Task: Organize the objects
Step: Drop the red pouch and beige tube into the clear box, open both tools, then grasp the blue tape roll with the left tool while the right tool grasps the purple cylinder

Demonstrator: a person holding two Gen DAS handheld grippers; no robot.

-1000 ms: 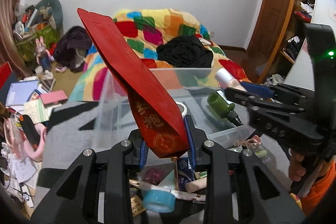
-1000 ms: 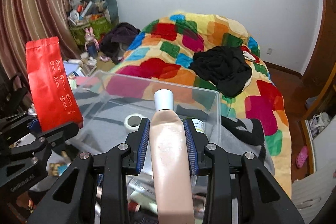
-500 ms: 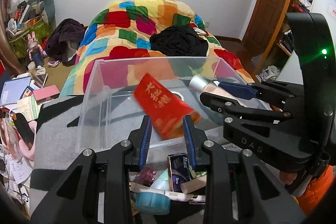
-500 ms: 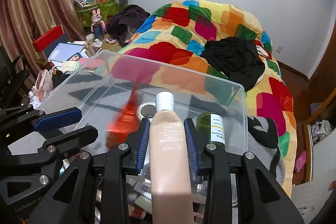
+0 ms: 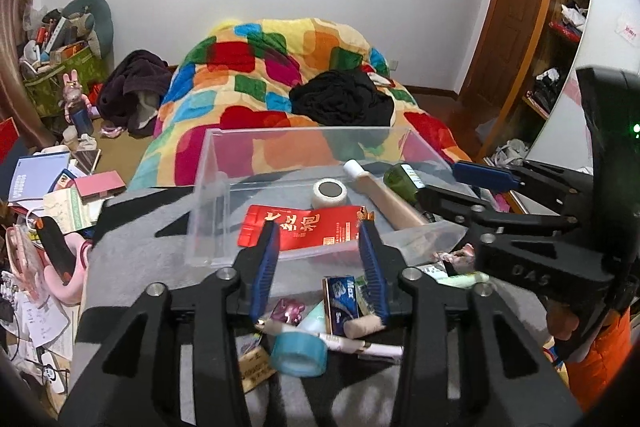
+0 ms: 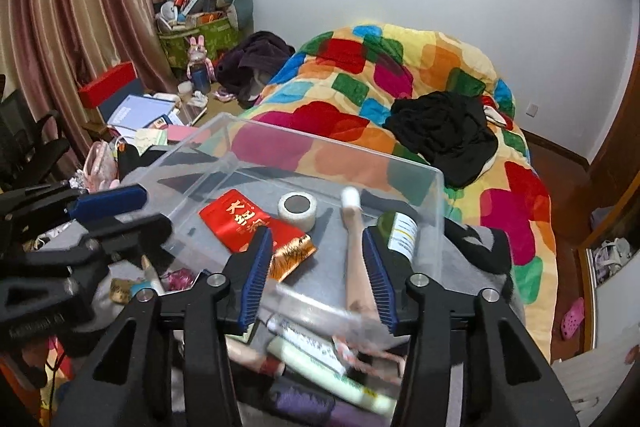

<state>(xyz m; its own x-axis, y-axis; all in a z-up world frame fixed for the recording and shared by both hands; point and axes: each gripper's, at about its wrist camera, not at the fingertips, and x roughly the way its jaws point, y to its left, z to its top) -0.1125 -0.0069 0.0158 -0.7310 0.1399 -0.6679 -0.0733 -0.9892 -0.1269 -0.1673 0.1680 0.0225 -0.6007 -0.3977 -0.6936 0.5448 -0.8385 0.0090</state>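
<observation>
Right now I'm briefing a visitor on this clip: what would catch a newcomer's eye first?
The patchwork quilt on the bed fills the background. In front sits the clear bin with a red pouch lying flat in it, beside a tape roll, a beige tube and a green bottle. Nearest, small clutter lies by a blue tape ring.

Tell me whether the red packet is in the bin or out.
In. The red packet lies flat on the clear bin's floor, beside the tape roll; no gripper holds it.

Black fingers, blue ribbed pads
</observation>
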